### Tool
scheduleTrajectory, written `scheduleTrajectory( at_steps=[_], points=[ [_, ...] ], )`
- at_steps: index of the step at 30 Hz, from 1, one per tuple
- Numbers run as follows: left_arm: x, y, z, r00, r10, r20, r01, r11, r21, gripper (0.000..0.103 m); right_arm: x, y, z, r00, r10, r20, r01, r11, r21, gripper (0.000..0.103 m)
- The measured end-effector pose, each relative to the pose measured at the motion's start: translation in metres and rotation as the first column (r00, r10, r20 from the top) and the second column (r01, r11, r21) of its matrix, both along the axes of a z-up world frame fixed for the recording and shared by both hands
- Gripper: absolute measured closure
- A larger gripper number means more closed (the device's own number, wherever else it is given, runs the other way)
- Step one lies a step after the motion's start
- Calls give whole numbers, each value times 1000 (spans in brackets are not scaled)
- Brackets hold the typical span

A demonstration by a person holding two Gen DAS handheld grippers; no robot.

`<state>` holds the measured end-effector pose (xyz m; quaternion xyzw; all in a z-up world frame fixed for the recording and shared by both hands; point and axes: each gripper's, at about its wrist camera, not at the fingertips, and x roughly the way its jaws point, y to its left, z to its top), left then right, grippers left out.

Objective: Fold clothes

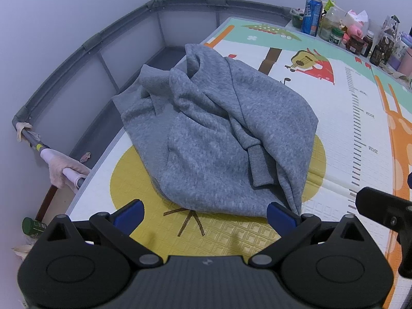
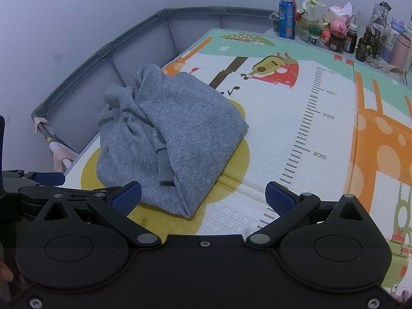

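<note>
The grey sweatshirt (image 1: pixel 219 128) is lying crumpled on the play mat (image 1: pixel 334 118), a ribbed cuff (image 1: pixel 258 166) poking out near its front. Both the left gripper (image 1: pixel 204 213) and right gripper (image 2: pixel 203 197) are hovering with fingers spread, pinching nothing. I'd be spreading it flat first, taking hem corners rather than the bunched middle.

We see a grey sweatshirt (image 1: pixel 219 139) of soft, matt, fuzzy knit cloth, its cuff (image 1: pixel 260 167) ribbed; beneath it the play mat (image 1: pixel 334 118) looks like embossed foam, a faint sheen on its printed, grid-textured surface; the left gripper (image 1: pixel 204 215) is matt black plastic with dull metal pivot pins, its pads (image 1: pixel 128 215) blue and finely textured; the right gripper (image 2: pixel 203 197) looks the same; the can (image 2: pixel 287 18) is glossy metal; the fence rail (image 1: pixel 85 43) is padded in grey fabric.
</note>
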<state>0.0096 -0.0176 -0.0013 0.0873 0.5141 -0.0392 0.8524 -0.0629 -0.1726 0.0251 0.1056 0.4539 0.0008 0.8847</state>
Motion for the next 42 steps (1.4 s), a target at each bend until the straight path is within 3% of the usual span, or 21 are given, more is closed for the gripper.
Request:
scheduleTrajectory(
  at_steps=[16,23,27,42],
  points=[
    [29,12,-11,999,-22,-29,21,1000,-15,0,36,6,2,1000,2,10,-2,1000,-21,0],
    [57,21,-19,999,-16,-27,16,1000,-17,0,74,17,-8,1000,9,3,-9,1000,-17,0],
    [78,28,-26,999,-16,-29,14,998,-57,0,100,24,-16,1000,15,1,-15,1000,-25,0],
    [151,33,-56,999,-13,-43,10,997,-74,0,190,37,-62,999,-10,-44,11,1000,7,1]
  ],
)
